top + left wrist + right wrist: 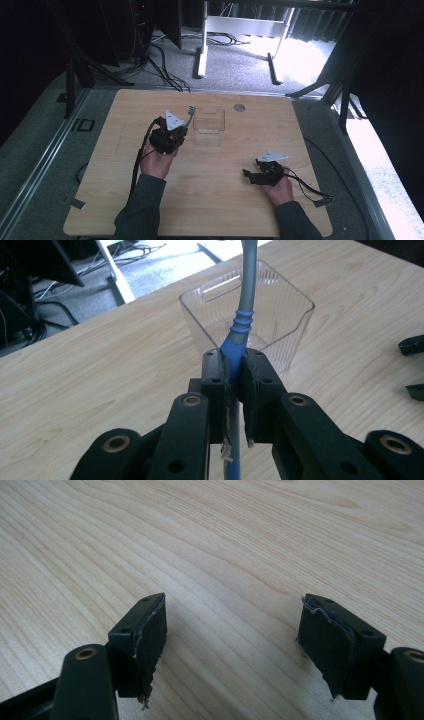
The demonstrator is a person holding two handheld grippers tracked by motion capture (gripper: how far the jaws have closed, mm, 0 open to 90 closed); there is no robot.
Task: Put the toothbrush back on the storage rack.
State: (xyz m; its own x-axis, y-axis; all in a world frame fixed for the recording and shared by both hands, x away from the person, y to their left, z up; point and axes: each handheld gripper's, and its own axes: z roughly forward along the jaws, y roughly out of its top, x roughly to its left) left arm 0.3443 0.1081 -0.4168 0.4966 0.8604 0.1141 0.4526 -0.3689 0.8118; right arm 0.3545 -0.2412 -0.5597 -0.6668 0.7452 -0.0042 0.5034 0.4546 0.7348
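My left gripper (234,385) has its jaws pinched on the blue handle of a fork (243,305), which stands nearly upright with its grey shaft rising past the near wall of the clear plastic bin (295,315). From the high view, the fork's tines (191,109) sit just beside the bin's left rim (196,120), not yet over the opening. My right gripper (232,645) rests low over bare table (225,540) with its jaws spread wide and nothing between them, well apart from the bin.

As I judge it, the job is to get the fork into the bin. I should carry it over the rim first, center it above the opening, tip it down, then let go only once it is inside, so the light bin does not get knocked or tipped.
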